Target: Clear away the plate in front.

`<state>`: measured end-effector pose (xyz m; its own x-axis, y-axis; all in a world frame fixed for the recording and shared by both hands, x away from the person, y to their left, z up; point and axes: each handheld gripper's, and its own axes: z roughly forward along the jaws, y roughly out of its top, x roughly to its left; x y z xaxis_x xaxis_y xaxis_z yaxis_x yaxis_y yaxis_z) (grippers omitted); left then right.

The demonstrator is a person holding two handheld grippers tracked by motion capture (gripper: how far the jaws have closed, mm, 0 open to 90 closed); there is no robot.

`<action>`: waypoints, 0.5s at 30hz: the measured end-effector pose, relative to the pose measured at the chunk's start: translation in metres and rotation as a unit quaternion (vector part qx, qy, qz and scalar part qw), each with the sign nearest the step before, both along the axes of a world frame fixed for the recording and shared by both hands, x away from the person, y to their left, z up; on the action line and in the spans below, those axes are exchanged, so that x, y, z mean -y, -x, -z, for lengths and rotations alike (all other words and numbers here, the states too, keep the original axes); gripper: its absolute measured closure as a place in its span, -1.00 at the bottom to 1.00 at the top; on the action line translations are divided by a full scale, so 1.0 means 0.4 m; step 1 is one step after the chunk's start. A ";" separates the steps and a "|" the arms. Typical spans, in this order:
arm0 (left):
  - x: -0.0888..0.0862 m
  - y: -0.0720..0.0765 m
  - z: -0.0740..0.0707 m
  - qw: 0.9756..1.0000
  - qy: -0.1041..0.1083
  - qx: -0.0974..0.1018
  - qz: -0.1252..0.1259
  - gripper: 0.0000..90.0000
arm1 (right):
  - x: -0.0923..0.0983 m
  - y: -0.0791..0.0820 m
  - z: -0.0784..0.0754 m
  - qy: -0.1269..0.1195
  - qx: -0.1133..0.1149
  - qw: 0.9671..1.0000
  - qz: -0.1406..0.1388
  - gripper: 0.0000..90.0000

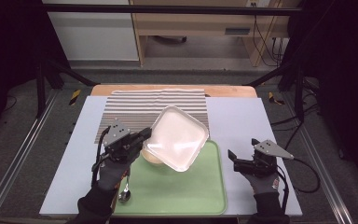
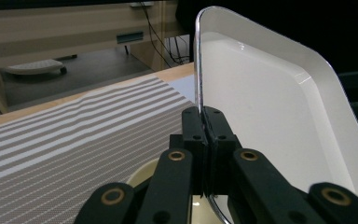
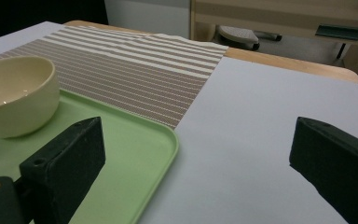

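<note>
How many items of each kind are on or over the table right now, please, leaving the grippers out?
White square plate, held up by the left gripper: 1
Cream bowl: 1
Green tray: 1
Spoon: 1
Striped placemat: 1
Total: 5

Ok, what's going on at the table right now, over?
Left gripper shut on white plate, plate lifted, tilted over bowl. Right gripper open, holding nothing, beside green tray. Spoon on tray's near left corner. Over.
</note>
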<state>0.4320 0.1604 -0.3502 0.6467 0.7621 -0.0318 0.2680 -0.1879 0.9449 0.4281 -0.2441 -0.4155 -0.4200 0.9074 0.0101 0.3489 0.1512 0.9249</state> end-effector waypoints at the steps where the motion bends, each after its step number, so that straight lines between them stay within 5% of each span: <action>1: 0.003 0.008 0.003 1.000 -0.004 0.001 0.002 0.96 | 0.000 0.000 0.001 0.000 -0.001 1.000 0.000 -0.92; 15: -0.003 0.081 0.066 0.999 -0.026 -0.029 0.014 0.96 | 0.003 0.003 -0.002 -0.001 0.003 1.000 0.002 -0.92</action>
